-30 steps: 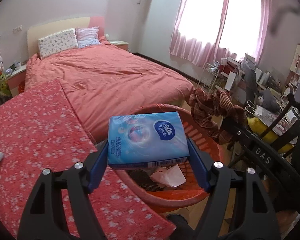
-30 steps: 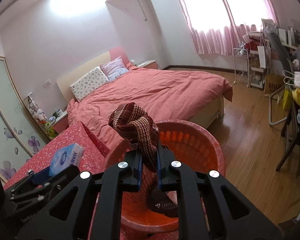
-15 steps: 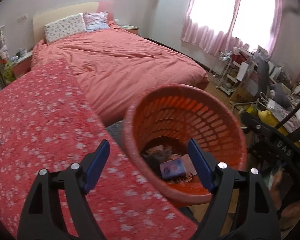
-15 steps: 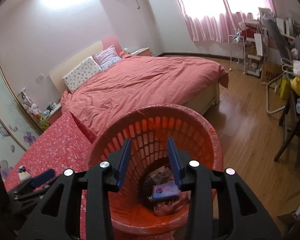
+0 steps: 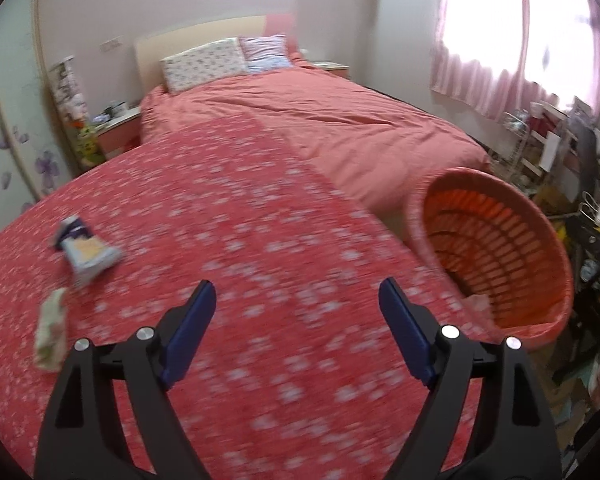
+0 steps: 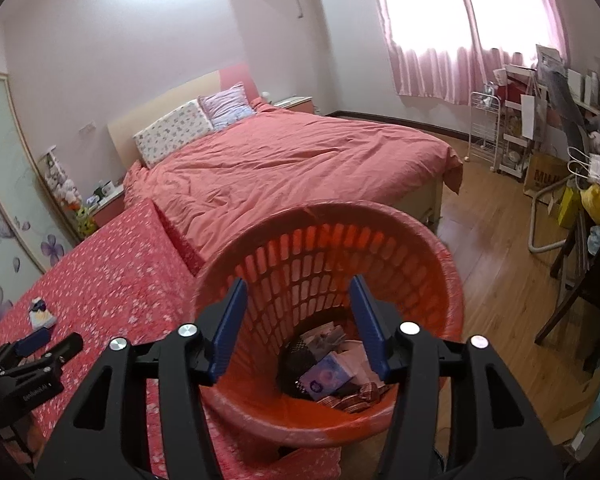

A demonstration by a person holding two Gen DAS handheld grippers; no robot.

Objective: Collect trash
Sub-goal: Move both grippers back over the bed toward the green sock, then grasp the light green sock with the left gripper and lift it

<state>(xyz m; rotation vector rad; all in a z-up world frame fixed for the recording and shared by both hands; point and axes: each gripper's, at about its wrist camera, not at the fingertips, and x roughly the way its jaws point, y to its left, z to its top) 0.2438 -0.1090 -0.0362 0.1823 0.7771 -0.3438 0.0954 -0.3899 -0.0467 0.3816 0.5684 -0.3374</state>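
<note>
left wrist: over red cloth (image 5: 260, 240), bedward | right wrist: close above basket (image 6: 440, 264) | shared: bed (image 6: 300, 160), basket

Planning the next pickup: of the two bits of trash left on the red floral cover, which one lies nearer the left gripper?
The crumpled pale wad, by the left gripper, whose empty jaws are opening. The blue-and-yellow wrapper lies farther up the cover.

Both claws, a second ago gripping a tissue pack (image 6: 327, 378) and scarf (image 6: 360, 394), stand empty and opening; both items now lie in the basket (image 6: 440, 264), while the left claw (image 5: 296, 312) has swung toward nine o'clock over the worktop (image 5: 260, 240).
</note>
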